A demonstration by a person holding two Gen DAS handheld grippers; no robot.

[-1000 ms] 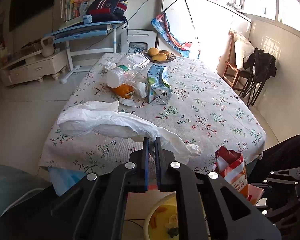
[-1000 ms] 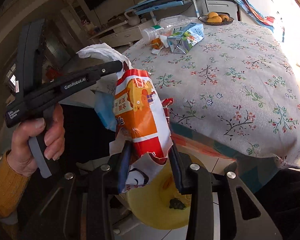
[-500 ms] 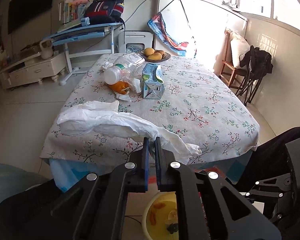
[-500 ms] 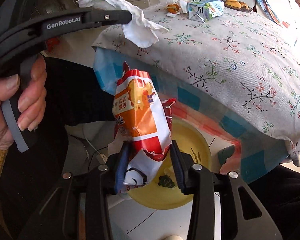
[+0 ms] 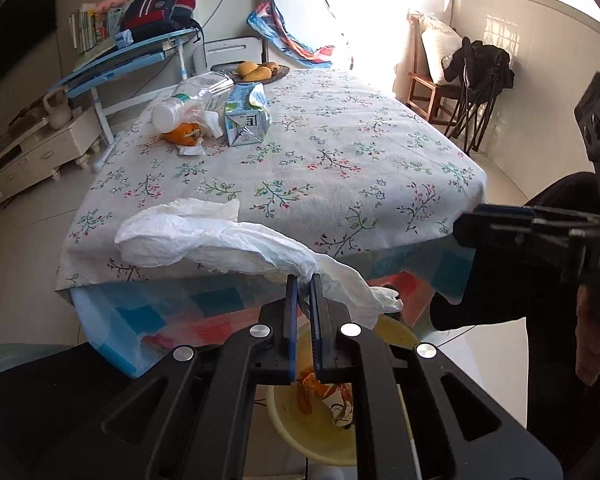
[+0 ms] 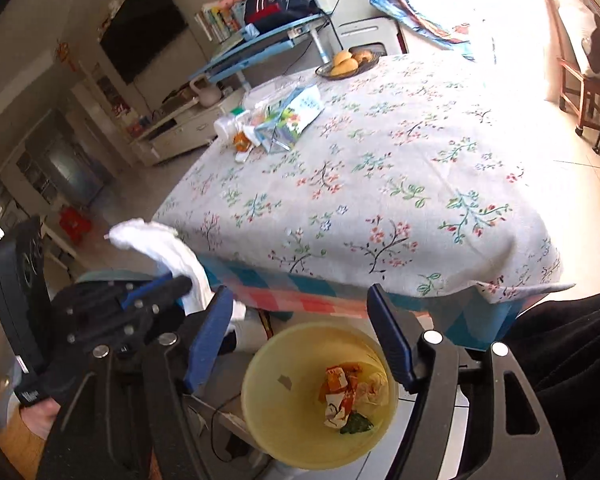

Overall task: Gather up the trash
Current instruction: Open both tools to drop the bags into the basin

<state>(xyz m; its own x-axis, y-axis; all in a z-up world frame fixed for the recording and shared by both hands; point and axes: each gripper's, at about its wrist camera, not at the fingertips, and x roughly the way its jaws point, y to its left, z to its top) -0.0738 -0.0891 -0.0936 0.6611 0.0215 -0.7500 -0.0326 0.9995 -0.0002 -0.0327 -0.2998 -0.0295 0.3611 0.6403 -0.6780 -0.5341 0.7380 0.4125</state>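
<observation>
One orange snack bag [image 6: 342, 394] lies in the yellow bin [image 6: 284, 432] on the floor below the table [image 6: 380, 184] edge, directly under the right gripper [image 6: 306, 344], whose jaws have just been opening and now stand spread with nothing between them. The left gripper [image 5: 303, 300] is pinched on one white tissue [image 5: 220, 240] above the same bin. On the table remain one carton [image 5: 246, 114], one bottle [image 5: 188, 98] and an orange scrap [image 5: 182, 134]; only the left view shows the letters "DA" on the right gripper's body, and the carton's print cannot be read.
</observation>
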